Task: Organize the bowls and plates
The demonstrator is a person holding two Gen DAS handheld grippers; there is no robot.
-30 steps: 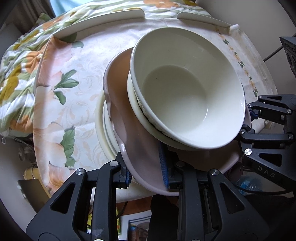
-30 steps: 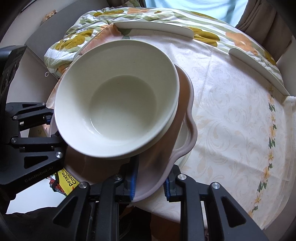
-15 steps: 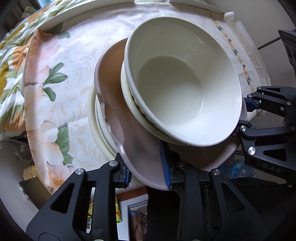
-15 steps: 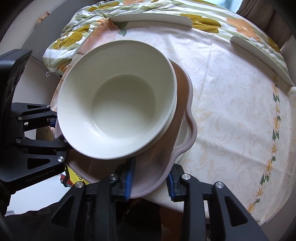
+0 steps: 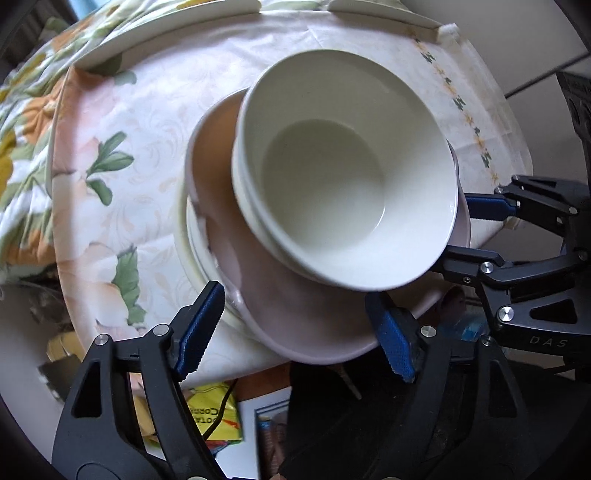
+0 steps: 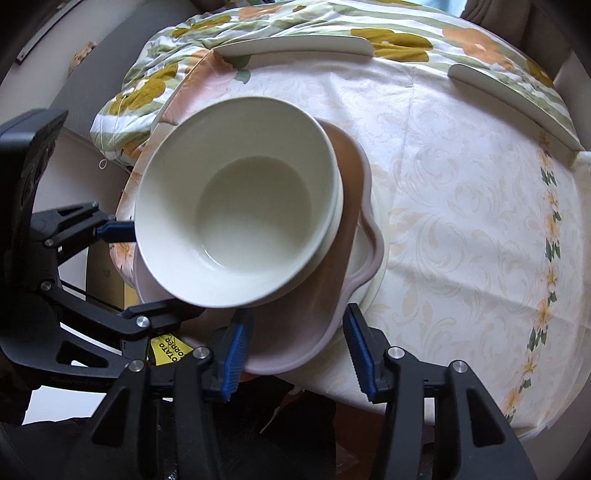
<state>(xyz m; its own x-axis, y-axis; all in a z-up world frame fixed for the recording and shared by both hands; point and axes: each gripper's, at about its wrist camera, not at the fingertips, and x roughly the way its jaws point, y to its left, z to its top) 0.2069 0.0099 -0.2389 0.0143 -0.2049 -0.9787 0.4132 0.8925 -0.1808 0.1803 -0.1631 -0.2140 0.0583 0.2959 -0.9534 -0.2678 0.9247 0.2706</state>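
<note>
Two nested white bowls sit on a pink scalloped plate, which rests on cream plates. The stack overhangs the table's near edge. My left gripper is open and its jaws are still opening. Its blue pads stand wide on either side of the pink plate's near rim, off it. My right gripper is also opening, with the pink rim between its pads and a gap showing. Each gripper shows in the other's view, the right gripper and the left gripper, at the stack's sides.
The round table wears a pale floral cloth. White curved strips lie along its far edge. A yellow packet and clutter lie on the floor below the near edge.
Both grippers were shut on the pink plate's near rim; now both sets of pads have spread away from it. The stack rests on the cream plates.
</note>
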